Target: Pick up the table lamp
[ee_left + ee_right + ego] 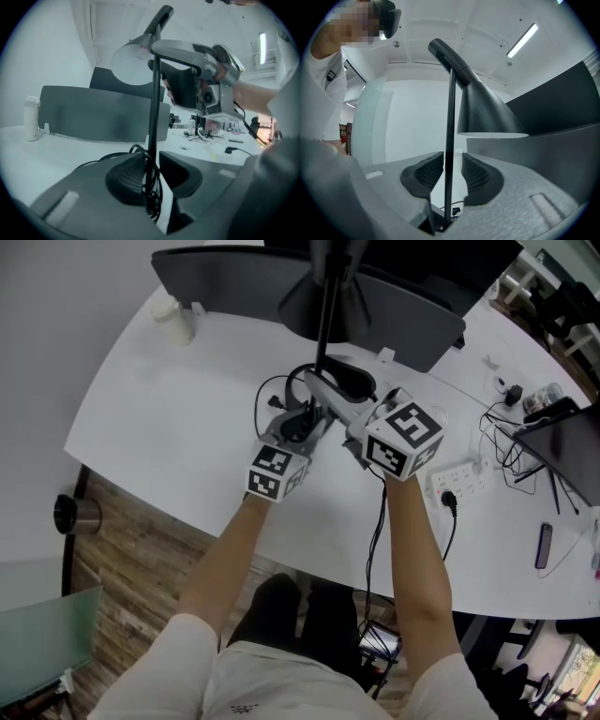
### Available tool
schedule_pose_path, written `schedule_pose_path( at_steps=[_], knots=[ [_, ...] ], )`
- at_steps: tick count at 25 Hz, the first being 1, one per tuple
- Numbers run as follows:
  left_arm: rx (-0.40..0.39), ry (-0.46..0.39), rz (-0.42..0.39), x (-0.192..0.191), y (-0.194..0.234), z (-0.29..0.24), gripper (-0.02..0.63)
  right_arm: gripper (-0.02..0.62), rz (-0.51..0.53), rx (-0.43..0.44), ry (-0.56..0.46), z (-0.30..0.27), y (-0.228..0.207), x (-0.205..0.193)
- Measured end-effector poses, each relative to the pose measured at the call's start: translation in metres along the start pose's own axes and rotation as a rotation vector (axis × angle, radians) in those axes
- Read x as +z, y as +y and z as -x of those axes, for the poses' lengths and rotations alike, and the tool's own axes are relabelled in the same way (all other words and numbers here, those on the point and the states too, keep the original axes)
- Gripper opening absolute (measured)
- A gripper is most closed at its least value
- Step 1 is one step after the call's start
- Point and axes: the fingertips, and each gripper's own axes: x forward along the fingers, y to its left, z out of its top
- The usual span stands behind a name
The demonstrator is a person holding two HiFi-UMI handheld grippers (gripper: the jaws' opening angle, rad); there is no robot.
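Observation:
The black table lamp [322, 329] stands on the white table [178, 437], with its shade [370, 306] at the top of a thin pole. In the left gripper view the pole [153, 103] and a bundle of black cord sit between the pads of my left gripper [152, 176], which press on them low by the base. My right gripper [452, 173] is higher up with the pole [450, 140] between its pads, and a thin gap shows on each side. In the head view both grippers, left [305, 418] and right [319, 387], meet at the lamp.
A dark panel [234, 282] stands behind the lamp. A white bottle [175, 320] is at the far left. A power strip [459, 479], loose cables, a laptop [562, 442] and a small dark device [544, 545] lie at the right. A metal bin [75, 514] stands on the floor.

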Motion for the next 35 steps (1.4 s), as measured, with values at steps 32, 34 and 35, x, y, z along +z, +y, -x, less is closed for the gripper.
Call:
schedule_pose_path(
  at_steps=[32, 34, 35],
  knots=[
    [-0.045, 0.017, 0.059, 0.004, 0.002, 0.001, 0.058, 0.043, -0.018, 0.036, -0.011, 0.003, 0.005, 0.010],
    [-0.047, 0.018, 0.057, 0.007, 0.001, 0.000, 0.058, 0.043, -0.013, 0.038, -0.009, 0.004, 0.005, 0.013],
    [-0.047, 0.017, 0.057, 0.009, 0.000, 0.000, 0.058, 0.043, -0.010, 0.038, -0.010, 0.004, 0.005, 0.015]
  ],
)
